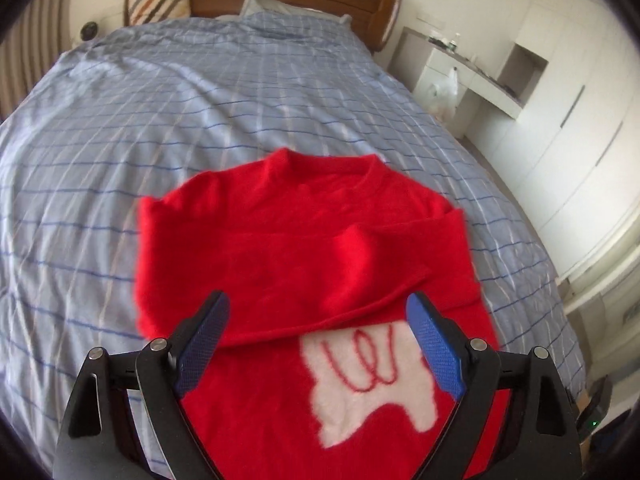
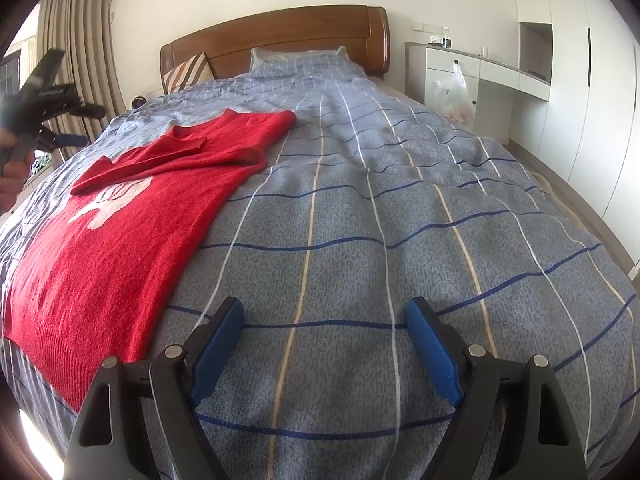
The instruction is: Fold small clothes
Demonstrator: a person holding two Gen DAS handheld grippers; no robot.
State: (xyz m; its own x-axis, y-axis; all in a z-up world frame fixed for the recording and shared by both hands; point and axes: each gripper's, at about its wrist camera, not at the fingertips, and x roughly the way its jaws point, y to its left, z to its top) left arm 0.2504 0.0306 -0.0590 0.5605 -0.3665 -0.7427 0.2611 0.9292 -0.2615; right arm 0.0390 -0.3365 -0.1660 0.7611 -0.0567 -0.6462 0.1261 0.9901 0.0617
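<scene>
Hovering my left gripper (image 1: pixel 318 312), jaws spread and empty, over the red sweater (image 1: pixel 280 256) on the bed (image 1: pixel 160 120), right gripper (image 2: pixel 324 320) likewise spread just beside its hem, I judge pinching both hem corners evenly folds it straightest.

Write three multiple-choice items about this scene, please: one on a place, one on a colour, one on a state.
1. Where does the red knitted sweater lie?
A. on the checked blue bedcover
B. on the floor
C. on the white desk

2. What colour is the patch on the sweater's front?
A. yellow
B. white
C. green

3. How is the left gripper?
A. shut on the sweater
B. shut, empty
C. open, above the sweater

Answers: 1 A, the cover shows all around it; 2 B, a white shape with red lines; 3 C, its fingers stand wide apart, gripping nothing.
</scene>
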